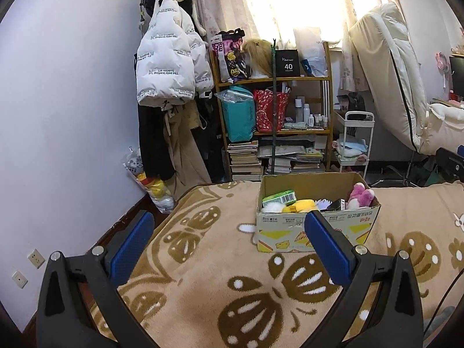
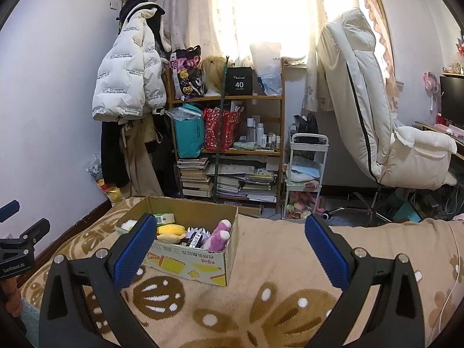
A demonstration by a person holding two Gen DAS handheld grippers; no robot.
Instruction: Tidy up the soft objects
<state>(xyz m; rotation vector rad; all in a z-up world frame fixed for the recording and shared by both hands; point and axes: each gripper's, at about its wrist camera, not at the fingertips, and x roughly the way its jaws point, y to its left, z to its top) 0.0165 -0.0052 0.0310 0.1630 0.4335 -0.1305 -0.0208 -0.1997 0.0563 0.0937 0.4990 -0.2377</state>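
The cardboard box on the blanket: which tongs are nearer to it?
Left, slightly. The left tongs sit just short of the cardboard box, which lies ahead to their right. The right tongs hang a bit farther back, box ahead-left.

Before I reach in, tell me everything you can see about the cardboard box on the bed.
The cardboard box is brown, open-topped, with yellow printed graphics and lettering on its sides. It sits upright on the tan patterned blanket, near the foot of the bed. Inside are a pink plush toy, a yellow plush, a green packet, something white and fluffy, and a dark item. Neither hand-held gripper touches it.
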